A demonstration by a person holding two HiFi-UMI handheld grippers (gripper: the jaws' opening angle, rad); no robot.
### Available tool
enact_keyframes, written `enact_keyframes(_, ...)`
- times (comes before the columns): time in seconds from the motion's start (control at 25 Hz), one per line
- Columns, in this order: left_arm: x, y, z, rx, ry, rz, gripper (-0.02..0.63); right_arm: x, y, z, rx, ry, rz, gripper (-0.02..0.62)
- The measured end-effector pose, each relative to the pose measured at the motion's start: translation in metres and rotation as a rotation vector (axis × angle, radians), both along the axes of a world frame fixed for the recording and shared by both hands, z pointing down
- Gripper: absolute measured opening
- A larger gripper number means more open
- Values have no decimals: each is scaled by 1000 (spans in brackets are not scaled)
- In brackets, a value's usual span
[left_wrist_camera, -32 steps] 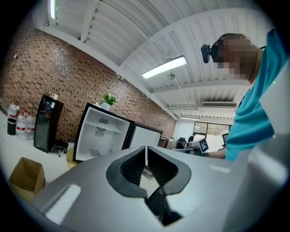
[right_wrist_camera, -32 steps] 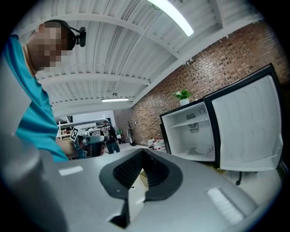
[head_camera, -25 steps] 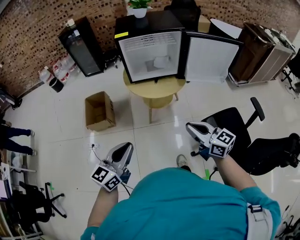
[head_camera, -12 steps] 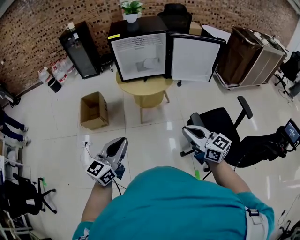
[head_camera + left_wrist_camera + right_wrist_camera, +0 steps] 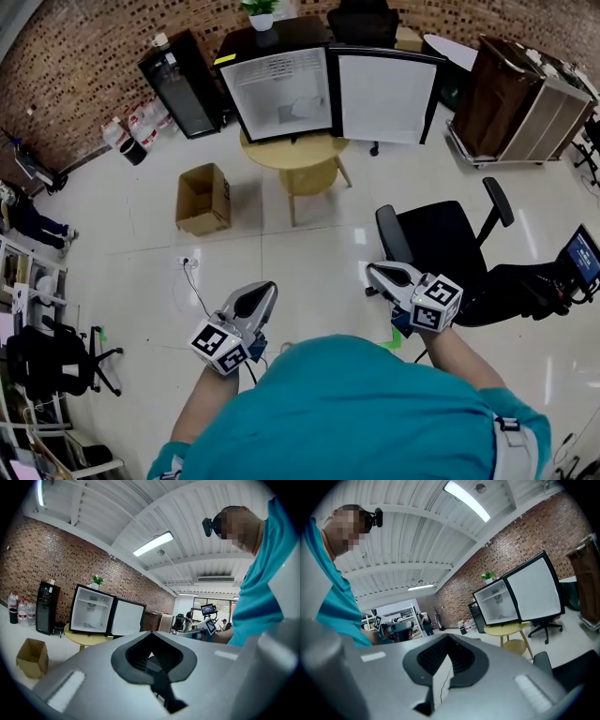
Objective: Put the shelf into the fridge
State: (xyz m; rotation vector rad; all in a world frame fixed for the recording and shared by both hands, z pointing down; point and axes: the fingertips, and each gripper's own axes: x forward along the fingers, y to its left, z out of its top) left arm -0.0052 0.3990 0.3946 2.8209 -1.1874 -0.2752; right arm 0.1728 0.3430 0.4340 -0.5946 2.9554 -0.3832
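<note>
The small fridge (image 5: 281, 94) stands on a round yellow table (image 5: 302, 153) at the far wall. Its door (image 5: 384, 98) is swung open to the right, and the white inside shows. A pale thing lies at the bottom inside; I cannot tell what it is. I see no loose shelf in either gripper. My left gripper (image 5: 265, 292) is held level in front of my chest. Its jaws have just closed with nothing between them. My right gripper (image 5: 373, 272) is also shut and empty, beside the chair. Both gripper views show the fridge (image 5: 91, 613) (image 5: 499, 602) far ahead.
A black office chair (image 5: 441, 239) stands just ahead of my right gripper. An open cardboard box (image 5: 203, 199) lies on the floor left of the table. A black cabinet (image 5: 183, 84) stands left of the fridge and a brown one (image 5: 511, 94) at the right. People stand at the left edge.
Both grippers and the person have moved across the floor, so the room has shifted in view. The office chair now sits closer to the right gripper. Nothing was picked up.
</note>
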Motion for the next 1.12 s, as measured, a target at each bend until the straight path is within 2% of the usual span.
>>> enact_keyframes(0.16, -22, 19, -7, 15, 25, -5, 0, -20, 22, -10, 14, 5, -8, 2)
enact_keyframes(0.32, -52, 38, -15, 34, 28, 11, 0, -43, 37, -17, -10, -25, 11, 0)
enact_keyframes(0.52, -104, 58, -22, 45, 46, -5, 0, -89, 57, -15, 23, 49, 18, 0)
enact_keyframes(0.64, -123, 64, -24, 47, 63, -8, 0, -108, 63, -22, 53, 86, 12, 0)
enact_keyframes(1.12, -115, 54, -21, 42, 75, -6, 0, -110, 52, -18, 67, 142, -11, 0)
